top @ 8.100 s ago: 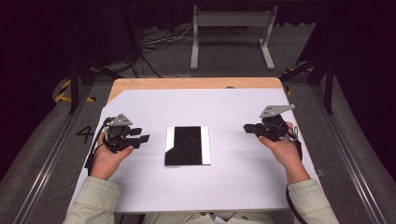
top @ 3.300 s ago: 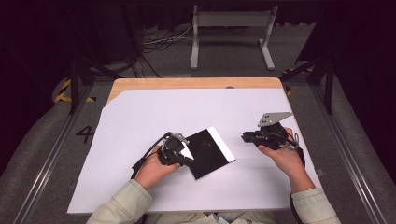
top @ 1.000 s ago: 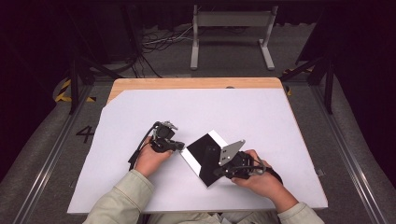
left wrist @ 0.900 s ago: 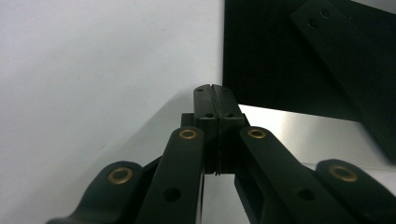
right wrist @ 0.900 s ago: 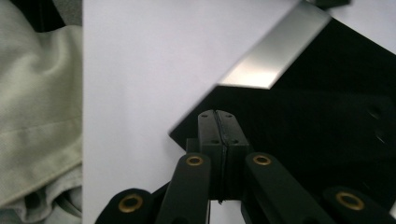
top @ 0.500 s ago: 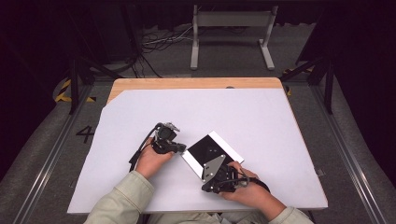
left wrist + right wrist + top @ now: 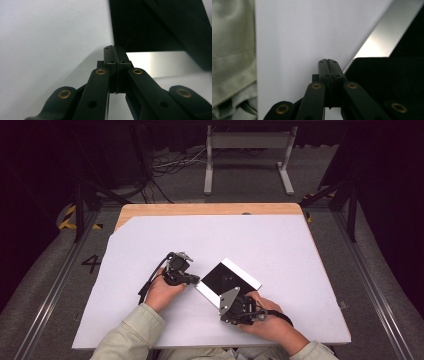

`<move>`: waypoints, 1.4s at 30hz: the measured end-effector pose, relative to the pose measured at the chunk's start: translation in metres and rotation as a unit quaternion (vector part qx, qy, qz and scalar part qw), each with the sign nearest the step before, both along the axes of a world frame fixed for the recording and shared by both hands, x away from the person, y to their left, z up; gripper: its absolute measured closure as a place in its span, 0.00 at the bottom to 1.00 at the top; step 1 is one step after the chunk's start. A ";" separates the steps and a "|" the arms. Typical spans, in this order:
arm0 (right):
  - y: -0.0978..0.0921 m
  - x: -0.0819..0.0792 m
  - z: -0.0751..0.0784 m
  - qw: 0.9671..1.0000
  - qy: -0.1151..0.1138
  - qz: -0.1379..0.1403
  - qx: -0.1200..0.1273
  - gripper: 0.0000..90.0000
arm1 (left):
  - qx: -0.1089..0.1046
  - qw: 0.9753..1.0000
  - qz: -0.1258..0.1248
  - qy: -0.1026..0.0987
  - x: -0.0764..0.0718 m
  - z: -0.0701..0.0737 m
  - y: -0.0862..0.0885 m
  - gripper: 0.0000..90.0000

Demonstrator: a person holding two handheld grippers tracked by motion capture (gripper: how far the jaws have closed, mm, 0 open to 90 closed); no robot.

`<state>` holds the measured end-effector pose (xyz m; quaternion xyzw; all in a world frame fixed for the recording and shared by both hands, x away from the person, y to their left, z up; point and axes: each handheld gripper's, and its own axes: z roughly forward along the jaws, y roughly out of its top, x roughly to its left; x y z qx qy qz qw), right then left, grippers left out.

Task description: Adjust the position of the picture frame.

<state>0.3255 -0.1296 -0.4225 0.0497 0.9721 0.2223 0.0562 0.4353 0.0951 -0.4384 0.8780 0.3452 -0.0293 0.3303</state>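
A flat black square panel (image 7: 226,277) with a silvery strip (image 7: 242,273) along two opposite edges lies turned cornerwise on the white table (image 7: 260,240). My left gripper (image 7: 195,280) is shut, its tips at the panel's left corner. From its own camera the left gripper (image 7: 115,49) touches the silvery strip (image 7: 160,62), with the black face (image 7: 152,25) beyond. My right gripper (image 7: 222,313) is shut at the panel's near corner. In the right gripper view its closed tips (image 7: 328,62) sit just left of the black panel (image 7: 387,82) and its strip (image 7: 379,40).
A pale green sleeve (image 7: 232,55) lies to the left of the right gripper. The wooden table edge (image 7: 210,209) runs along the back. A metal stand (image 7: 247,155) and cables are on the floor behind.
My right gripper has slid left and toward the table's front, down to the panel's near corner. The left gripper has stayed at the left corner, and the panel has barely turned.
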 end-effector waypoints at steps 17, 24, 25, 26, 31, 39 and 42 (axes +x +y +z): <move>-0.065 0.044 0.002 0.992 -0.002 -0.128 0.014 1.00 | -0.005 0.999 -0.044 0.002 -0.011 -0.001 -0.020 1.00; -0.082 0.054 0.001 0.987 -0.012 -0.159 0.022 1.00 | -0.003 0.998 -0.062 0.002 -0.016 0.000 -0.027 1.00; -0.082 0.054 0.001 0.987 -0.012 -0.159 0.022 1.00 | -0.003 0.998 -0.062 0.002 -0.016 0.000 -0.027 1.00; -0.084 0.056 0.002 0.986 -0.015 -0.163 0.022 1.00 | -0.003 0.998 -0.063 0.002 -0.016 0.000 -0.027 1.00; -0.095 0.064 0.001 0.979 -0.032 -0.200 0.031 1.00 | -0.002 0.998 -0.057 -0.011 -0.018 0.003 -0.025 1.00; -0.101 0.067 0.003 0.973 -0.045 -0.221 0.038 1.00 | -0.003 0.998 -0.046 -0.037 -0.019 0.010 -0.016 1.00; -0.105 0.065 0.013 0.972 -0.038 -0.223 0.064 1.00 | 0.013 0.996 -0.047 -0.070 -0.021 0.016 -0.011 0.99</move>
